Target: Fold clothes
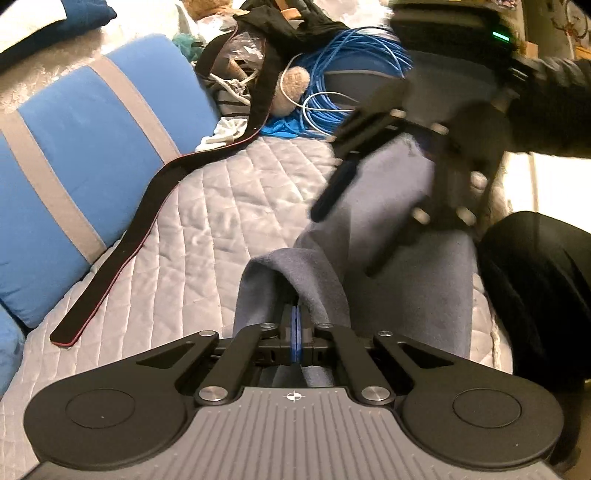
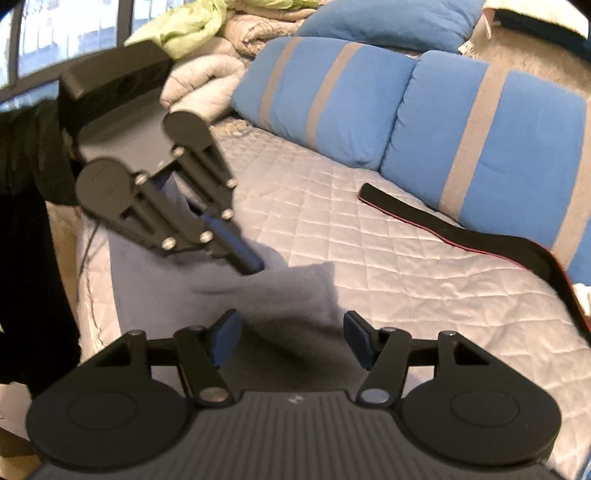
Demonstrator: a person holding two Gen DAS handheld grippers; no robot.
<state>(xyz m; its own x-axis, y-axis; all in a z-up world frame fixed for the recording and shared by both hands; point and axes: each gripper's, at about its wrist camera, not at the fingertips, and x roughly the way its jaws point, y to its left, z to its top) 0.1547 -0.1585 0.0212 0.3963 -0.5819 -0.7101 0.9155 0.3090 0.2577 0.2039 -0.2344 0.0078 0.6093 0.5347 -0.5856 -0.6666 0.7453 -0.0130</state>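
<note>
Bed, pale quilted cover, diamond stitching. Grey-blue garment lies along the near edge. Black strap with red edging stretches across the quilt toward the pillows. Two blue pillows with grey stripes at the head. Far corner: coiled blue cable, dark clothes, mixed clutter.

Light was dim and bluish, daylight perhaps entering through windows beyond the jaws; motion blur smeared the opposite gripper, edges bowed.
</note>
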